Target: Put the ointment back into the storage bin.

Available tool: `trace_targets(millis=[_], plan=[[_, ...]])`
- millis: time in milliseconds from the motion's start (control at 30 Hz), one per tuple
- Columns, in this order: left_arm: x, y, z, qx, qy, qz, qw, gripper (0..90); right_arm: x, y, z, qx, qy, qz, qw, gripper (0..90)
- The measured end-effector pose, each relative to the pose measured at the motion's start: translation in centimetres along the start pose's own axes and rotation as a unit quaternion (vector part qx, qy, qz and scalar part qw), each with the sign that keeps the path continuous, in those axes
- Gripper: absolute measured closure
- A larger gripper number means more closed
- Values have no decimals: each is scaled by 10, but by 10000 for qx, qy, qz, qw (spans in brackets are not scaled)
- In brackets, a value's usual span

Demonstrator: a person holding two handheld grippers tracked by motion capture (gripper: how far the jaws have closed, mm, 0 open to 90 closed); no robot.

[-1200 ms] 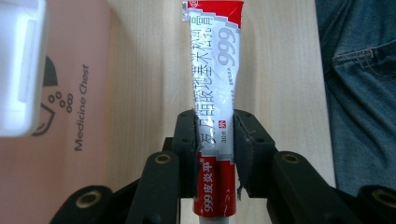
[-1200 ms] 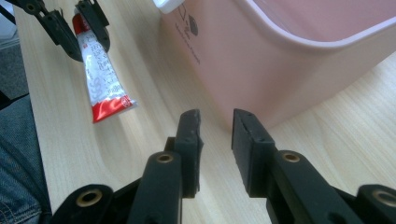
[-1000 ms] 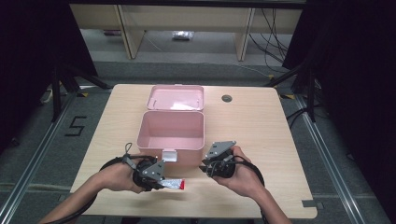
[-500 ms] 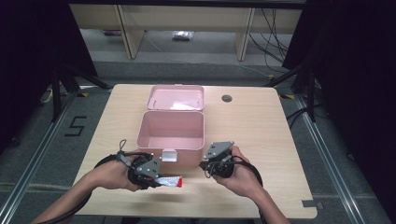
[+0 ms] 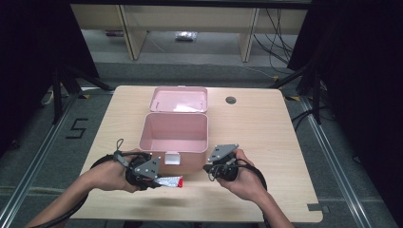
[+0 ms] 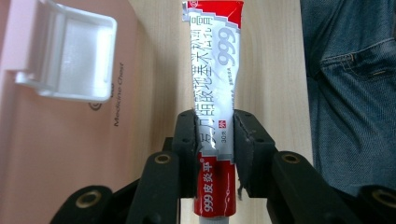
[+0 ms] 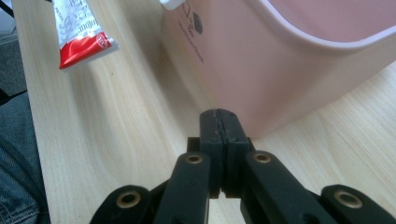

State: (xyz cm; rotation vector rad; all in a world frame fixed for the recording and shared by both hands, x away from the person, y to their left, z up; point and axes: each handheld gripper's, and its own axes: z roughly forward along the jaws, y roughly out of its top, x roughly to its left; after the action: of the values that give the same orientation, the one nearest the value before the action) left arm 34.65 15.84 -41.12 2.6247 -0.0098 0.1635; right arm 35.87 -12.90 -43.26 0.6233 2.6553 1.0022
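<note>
Evidently the left gripper (image 5: 157, 176) is clamping a red-and-white ointment tube (image 6: 215, 93) across its middle, jaws pressing both sides so the crimped end is pointing out ahead, ready, I judge, for lowering into the open pink medicine box (image 5: 175, 137). The tube is hanging just above the desk (image 5: 266, 128), close in front of the box's white latch (image 6: 65, 56). The right gripper (image 5: 214, 170) is waiting beside the box's front corner, its jaws having just been closing and now meeting on nothing. The lid is lying back flat, leaving the cavity clear. Pale wood-grain desk; dark curtains, grey floor and cables are surrounding it.
</note>
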Motion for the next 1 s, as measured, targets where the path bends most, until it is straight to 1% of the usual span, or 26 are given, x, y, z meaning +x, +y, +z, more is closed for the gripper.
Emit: trace_targets(millis=[33,67,200,367,433,500,567,600,667,700,833,867,933,1000], plan=[[1,0,-1,10,18,11,10000,718,0,0,1,-19,42,19,10000,900],[1,0,-2,10,33,16,10000,718,1,0,0,-3,26,108,9999,900],[2,1,-6,19,53,69,10000,718,0,0,-1,29,34,81,10000,900],[2,2,-9,-48,49,22,10000,717,0,0,-1,24,35,92,9999,900],[4,2,-10,-29,69,32,10000,717,0,-1,-1,13,31,32,10000,899],[5,2,-12,11,80,46,10000,717,0,-1,-1,8,37,26,10000,898],[6,2,-14,32,91,44,9999,718,0,-1,-1,34,29,40,10000,897],[7,2,-14,25,101,54,9999,717,0,-1,-2,48,22,100,9999,898],[7,3,-15,37,96,53,9999,718,1,-1,-1,14,23,105,9999,897],[7,3,-16,27,98,39,9999,718,1,-1,-1,14,25,106,9999,896],[8,3,-18,60,105,98,9999,718,1,-1,-1,6,18,105,9999,895],[8,3,-17,11,114,58,9999,718,1,-1,-1,16,22,100,9999,895],[8,3,-19,39,114,88,9999,718,0,-1,-1,28,29,38,10000,894],[9,4,-19,65,100,88,9999,717,0,-1,-1,30,27,47,10000,894]])
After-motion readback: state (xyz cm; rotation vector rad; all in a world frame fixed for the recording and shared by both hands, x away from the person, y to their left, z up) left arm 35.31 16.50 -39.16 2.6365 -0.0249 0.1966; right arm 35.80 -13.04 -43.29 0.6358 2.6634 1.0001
